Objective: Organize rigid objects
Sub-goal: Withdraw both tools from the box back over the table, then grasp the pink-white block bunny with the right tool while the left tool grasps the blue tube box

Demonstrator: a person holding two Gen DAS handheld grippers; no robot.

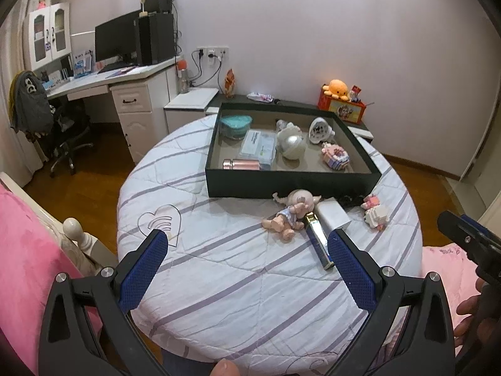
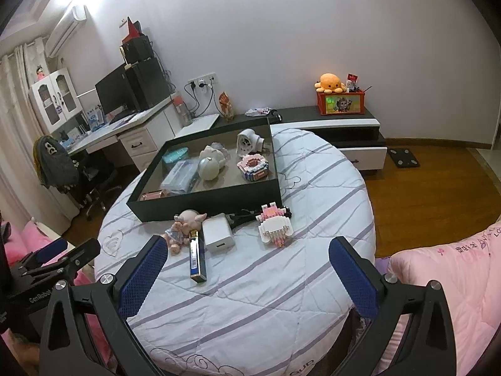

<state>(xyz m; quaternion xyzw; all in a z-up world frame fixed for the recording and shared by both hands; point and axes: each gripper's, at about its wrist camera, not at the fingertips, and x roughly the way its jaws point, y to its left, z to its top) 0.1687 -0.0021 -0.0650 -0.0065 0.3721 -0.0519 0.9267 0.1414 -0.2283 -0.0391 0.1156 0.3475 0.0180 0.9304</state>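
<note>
Blue slim box (image 2: 197, 258) lies flat, long axis 12-to-6 o'clock, w/ black tray (image 2: 219, 199) at 12, on striped quilt (image 2: 250, 297); desk (image 2: 125, 127) at 10. Left gripper (image 1: 247, 244) & right gripper (image 2: 247, 250) both spread, empty.

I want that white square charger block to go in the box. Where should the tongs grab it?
Grip the white square charger block across its two flat side faces, coming down from above with the right tongs. It lies flat on the striped quilt; the slim blue lighter sits close on one side, so lower carefully.
</note>
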